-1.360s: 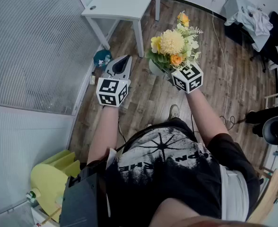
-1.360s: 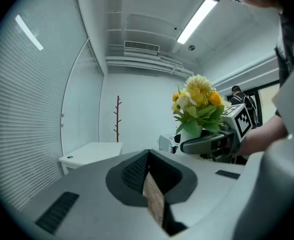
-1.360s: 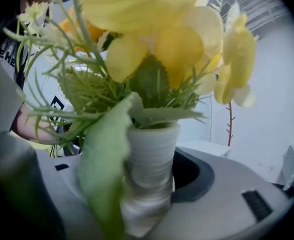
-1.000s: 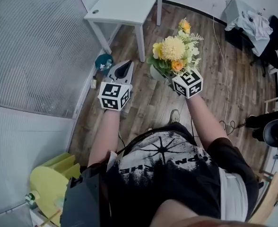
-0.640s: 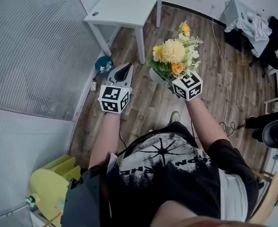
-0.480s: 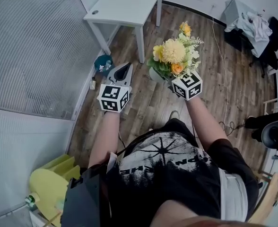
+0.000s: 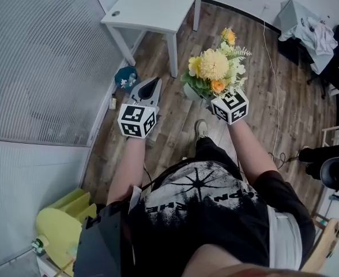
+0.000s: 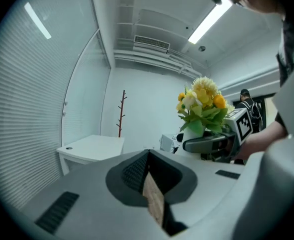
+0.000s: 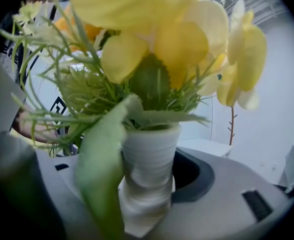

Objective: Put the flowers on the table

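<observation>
Flowers [image 7: 214, 67] are up in the air mid-frame, with the right gripper [image 7: 208, 98] pinching their white vase [image 9: 148, 166]. Left gripper [image 7: 150, 85] is pressed together, nothing in it. Table [image 7: 152, 4] is upper left, well apart, so I'd say carrying over and setting down are both left.

In the head view the worktop [image 7: 158, 4] runs off the top edge; flowers [image 7: 214, 68] hide most of their vase [image 7: 190, 92] and the right tongs' [image 7: 199, 96] tips.

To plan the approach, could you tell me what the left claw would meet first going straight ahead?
Nothing near, it seems: the left claw points at the far wall, between the table and the flowers. Depth is hard to judge.
</observation>
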`<state>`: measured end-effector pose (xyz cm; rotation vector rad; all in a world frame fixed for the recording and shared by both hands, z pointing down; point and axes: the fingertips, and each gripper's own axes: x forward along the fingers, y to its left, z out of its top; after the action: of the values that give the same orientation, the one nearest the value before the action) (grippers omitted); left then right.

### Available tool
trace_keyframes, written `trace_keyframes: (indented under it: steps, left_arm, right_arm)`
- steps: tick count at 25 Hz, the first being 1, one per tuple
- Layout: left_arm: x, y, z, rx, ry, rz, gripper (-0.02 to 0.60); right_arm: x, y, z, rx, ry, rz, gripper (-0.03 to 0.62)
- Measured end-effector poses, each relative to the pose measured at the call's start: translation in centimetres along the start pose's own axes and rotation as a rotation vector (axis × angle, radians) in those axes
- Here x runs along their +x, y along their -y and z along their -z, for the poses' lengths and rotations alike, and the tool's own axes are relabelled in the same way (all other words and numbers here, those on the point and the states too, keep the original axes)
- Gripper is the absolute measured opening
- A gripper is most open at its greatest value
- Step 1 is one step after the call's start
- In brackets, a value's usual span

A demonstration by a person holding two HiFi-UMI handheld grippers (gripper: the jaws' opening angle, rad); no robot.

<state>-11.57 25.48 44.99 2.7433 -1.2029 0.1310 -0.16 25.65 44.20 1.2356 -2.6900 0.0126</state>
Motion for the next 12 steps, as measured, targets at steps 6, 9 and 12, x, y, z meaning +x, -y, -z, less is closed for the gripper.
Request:
trace_keyframes:
  steps: [6, 9, 12]
  left_arm:
    - [3.8, -1.9, -1.1, 0.056, -0.012, -0.053, 0.012]
    - [6.1, -2.9, -1.3, 0.055, -0.027, -0.081, 0.012]
    - [8.6, -4.3, -1.8, 0.024, -0.031, -0.114, 0.012]
  right_arm:
    - [2.7, 4.5, 0.6, 0.013, -0.001, -0.034, 0.256]
    - [4.1, 7.2, 0.6, 0.028, -0.001, -0.053, 0.256]
    - [5.7, 10.5, 0.5, 0.041, 0.004, -0.075, 0.256]
